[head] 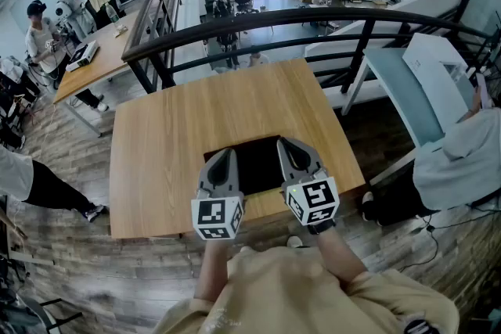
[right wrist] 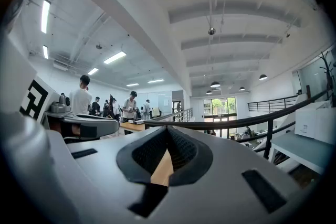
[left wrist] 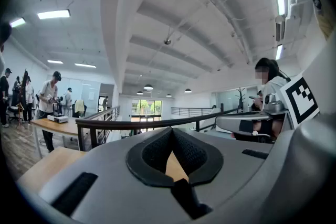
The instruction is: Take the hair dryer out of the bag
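Both left tool and right tool are hovering closed, empty; unopened, you are risking shoving the bag.

A flat black bag lies on the wooden table, near its front edge

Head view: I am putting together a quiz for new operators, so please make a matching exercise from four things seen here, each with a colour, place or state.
Things:
1. left gripper
2. black bag
3. table
4. railing

Descriptions:
A. light wood
B. jaws shut, nothing between them
C. dark, curving past the table's far edge
D. lying on the table by its near edge

Pairs: 1-B, 2-D, 3-A, 4-C
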`<state>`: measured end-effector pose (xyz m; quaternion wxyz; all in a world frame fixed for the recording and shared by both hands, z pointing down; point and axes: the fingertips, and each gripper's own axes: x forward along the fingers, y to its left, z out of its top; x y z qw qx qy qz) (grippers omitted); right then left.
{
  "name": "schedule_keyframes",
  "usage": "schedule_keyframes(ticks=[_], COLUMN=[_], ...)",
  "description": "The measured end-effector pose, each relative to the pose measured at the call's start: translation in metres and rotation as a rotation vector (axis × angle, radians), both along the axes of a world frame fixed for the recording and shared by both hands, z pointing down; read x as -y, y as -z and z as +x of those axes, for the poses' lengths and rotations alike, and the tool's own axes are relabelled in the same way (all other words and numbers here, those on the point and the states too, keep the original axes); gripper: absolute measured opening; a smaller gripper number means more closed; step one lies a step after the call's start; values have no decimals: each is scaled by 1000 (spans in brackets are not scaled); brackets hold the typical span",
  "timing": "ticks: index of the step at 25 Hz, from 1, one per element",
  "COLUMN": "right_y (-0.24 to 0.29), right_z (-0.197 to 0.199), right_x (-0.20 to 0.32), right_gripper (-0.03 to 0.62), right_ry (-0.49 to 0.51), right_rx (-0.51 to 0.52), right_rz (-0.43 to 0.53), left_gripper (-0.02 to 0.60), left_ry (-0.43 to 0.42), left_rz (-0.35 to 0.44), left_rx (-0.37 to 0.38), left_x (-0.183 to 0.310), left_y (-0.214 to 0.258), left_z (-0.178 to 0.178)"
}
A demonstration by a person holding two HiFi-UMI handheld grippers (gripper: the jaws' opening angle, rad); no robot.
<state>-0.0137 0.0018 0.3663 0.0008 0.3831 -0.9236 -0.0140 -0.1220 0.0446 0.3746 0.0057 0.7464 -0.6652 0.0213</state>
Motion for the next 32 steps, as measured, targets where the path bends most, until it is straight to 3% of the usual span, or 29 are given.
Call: schedule_keyframes(ticks=[6,20,25,32], right_y=[-2,-9,-21,-39], right_z=[19,65,90,99], right_x=[10,12,24,28], right_gripper=[14,14,14,14], right_ry=[-24,99,75,63], right_rx=[14,-11,7,-2], right_rz=[-23,-19,-71,-128], left_gripper=[12,12,12,12], left_ry=[47,97,98,96], left_rz=[0,5,5,-38], left_rx=[-23,-40,-23,-30], left_x=[2,15,14,22], left_y=[0,0,-1,-15], left_z=[6,80,105,109])
